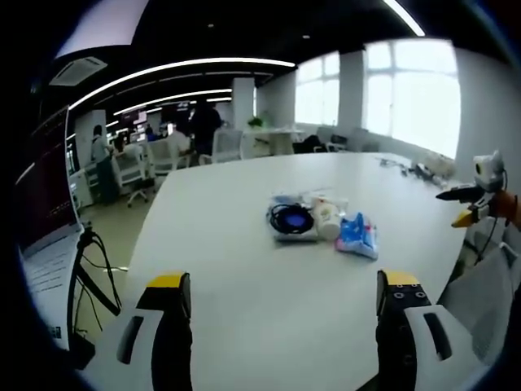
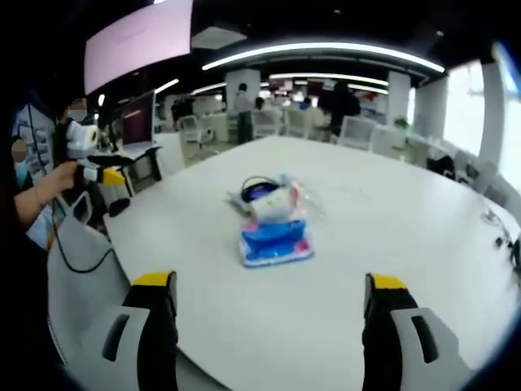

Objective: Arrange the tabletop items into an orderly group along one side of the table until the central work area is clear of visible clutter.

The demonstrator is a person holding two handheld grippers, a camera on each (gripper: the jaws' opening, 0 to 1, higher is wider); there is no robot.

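A small cluster lies in the middle of the white table [image 1: 244, 277]: a coil of black cable [image 1: 291, 218] on a flat white pack, a white cup-like item [image 1: 327, 218] on its side, and a blue packet [image 1: 358, 235]. From the other side the blue packet [image 2: 275, 240] is nearest, with the white item [image 2: 273, 208] and the cable [image 2: 259, 191] behind it. My left gripper [image 1: 283, 314] is open, well short of the cluster and holding nothing. My right gripper [image 2: 269, 314] is also open and apart from it. Each gripper appears at the table edge in the other's view: right [image 1: 475, 204], left [image 2: 96, 173].
Small cables and bits lie near the table's window-side edge [image 1: 411, 169] [image 2: 503, 232]. A grey chair [image 2: 77, 269] stands at the table edge beside the person. Office chairs, monitors and people fill the background [image 1: 138, 159].
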